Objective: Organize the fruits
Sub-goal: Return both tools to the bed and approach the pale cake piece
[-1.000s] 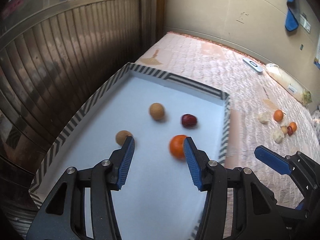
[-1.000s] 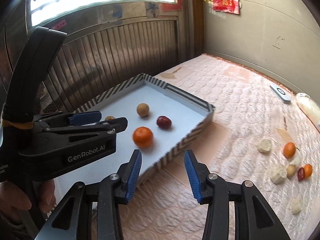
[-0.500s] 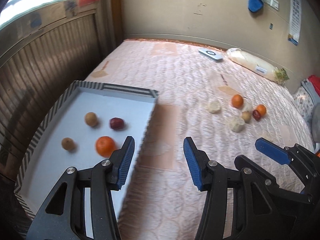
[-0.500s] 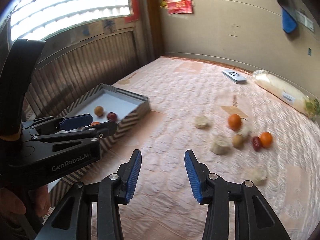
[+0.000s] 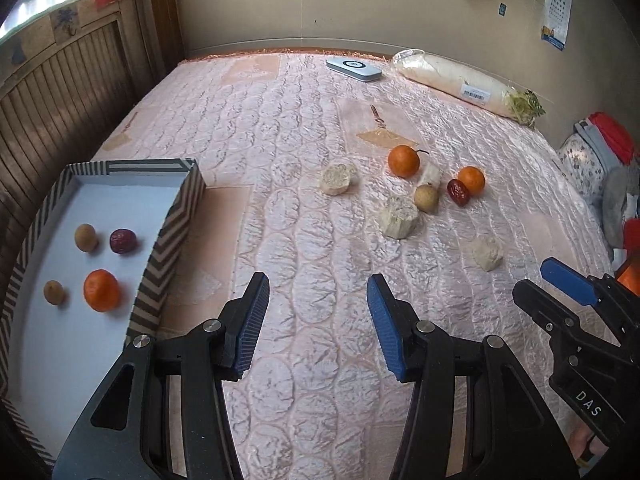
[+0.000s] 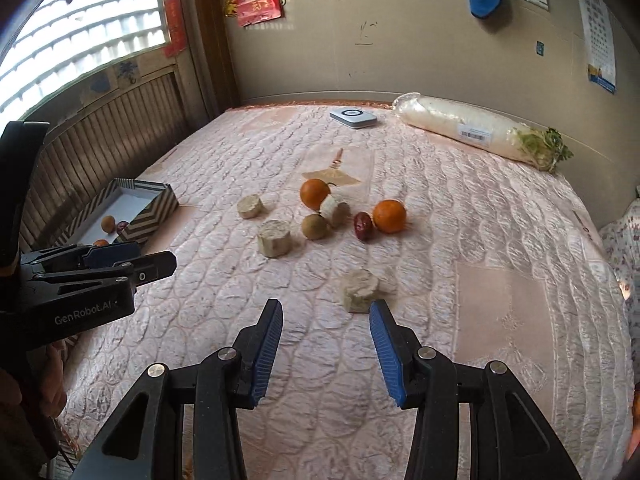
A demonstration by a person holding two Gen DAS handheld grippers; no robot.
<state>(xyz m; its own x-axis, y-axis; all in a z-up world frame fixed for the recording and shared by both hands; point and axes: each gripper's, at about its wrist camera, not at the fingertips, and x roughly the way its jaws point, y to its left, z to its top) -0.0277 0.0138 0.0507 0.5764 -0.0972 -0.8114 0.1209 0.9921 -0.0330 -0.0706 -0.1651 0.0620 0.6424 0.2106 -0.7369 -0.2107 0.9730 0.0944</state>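
A striped box (image 5: pixel 176 216) lies at the left of the pink mattress; it shows small in the right wrist view (image 6: pixel 154 208). It holds an orange (image 5: pixel 101 290), a red date (image 5: pixel 123 241) and two brown round fruits (image 5: pixel 85 237). Loose on the mattress are two oranges (image 5: pixel 403 161) (image 6: pixel 389 216), a red date (image 5: pixel 458 192) (image 6: pixel 363 225), a brown round fruit (image 5: pixel 426 198) (image 6: pixel 315 226) and several pale chunks (image 5: pixel 399 222) (image 6: pixel 359 290). My left gripper (image 5: pixel 316 320) is open and empty over the bare mattress. My right gripper (image 6: pixel 325 344) is open and empty, just short of a pale chunk.
A wrapped white radish (image 6: pixel 472 130) and a flat white device (image 6: pixel 353 117) lie at the far edge by the wall. A wooden slatted panel (image 5: pixel 60 92) runs along the left side. Cloth items (image 5: pixel 600 148) are piled at the right.
Both grippers have swung right, away from the box and toward the loose fruit. The box slid from the middle to the left edge of both views. Both stayed open.
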